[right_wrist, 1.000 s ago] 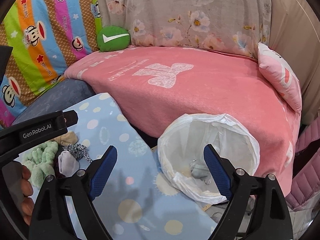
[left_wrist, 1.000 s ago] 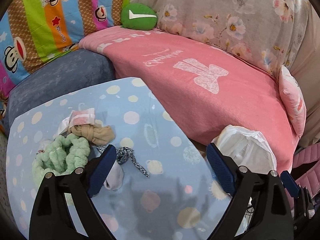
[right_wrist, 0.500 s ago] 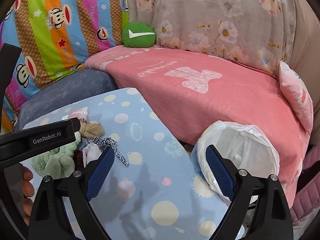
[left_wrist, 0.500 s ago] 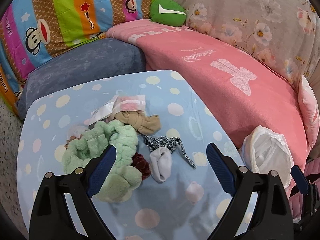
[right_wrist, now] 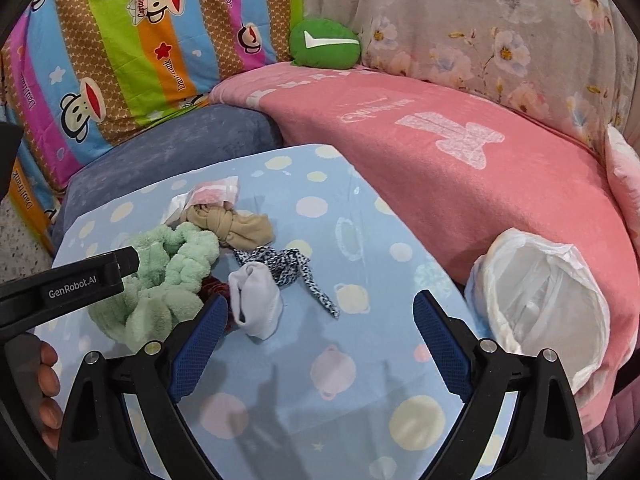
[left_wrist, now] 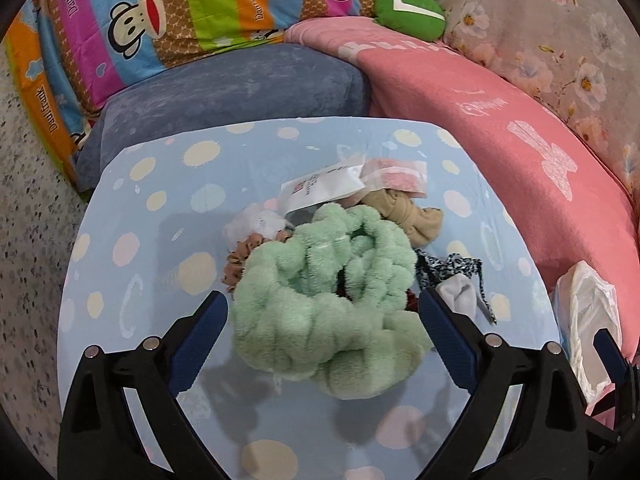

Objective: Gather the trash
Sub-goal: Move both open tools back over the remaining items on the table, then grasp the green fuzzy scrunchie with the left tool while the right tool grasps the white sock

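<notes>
A pile lies on the blue dotted table (left_wrist: 168, 208) (right_wrist: 360, 376): a fluffy green cloth (left_wrist: 328, 288) (right_wrist: 168, 280), a knotted tan stocking (left_wrist: 408, 212) (right_wrist: 236, 228), a white sock (right_wrist: 256, 304) (left_wrist: 460, 296), a black-and-white patterned strip (right_wrist: 288, 268), a pink plastic packet (left_wrist: 396, 176) (right_wrist: 212, 194) and a white label (left_wrist: 320, 188). My left gripper (left_wrist: 322, 320) is open, its fingers straddling the green cloth. My right gripper (right_wrist: 320, 320) is open above the table, with the white sock by its left finger. A white-lined trash bin (right_wrist: 540, 304) (left_wrist: 588, 320) stands at the table's right edge.
A sofa wraps the table: a pink blanket (right_wrist: 460, 140), a grey-blue cushion (left_wrist: 224, 96), a striped monkey-print cover (left_wrist: 160, 20), a floral backrest (right_wrist: 500, 32). A green round pillow (right_wrist: 324, 44) sits at the back. A hand (right_wrist: 44, 392) holds the left gripper. Speckled floor (left_wrist: 28, 200) lies left.
Both grippers have swung left from the bin toward the pile. The left one now frames the green cloth; the bin slid to the right edge of both views.
</notes>
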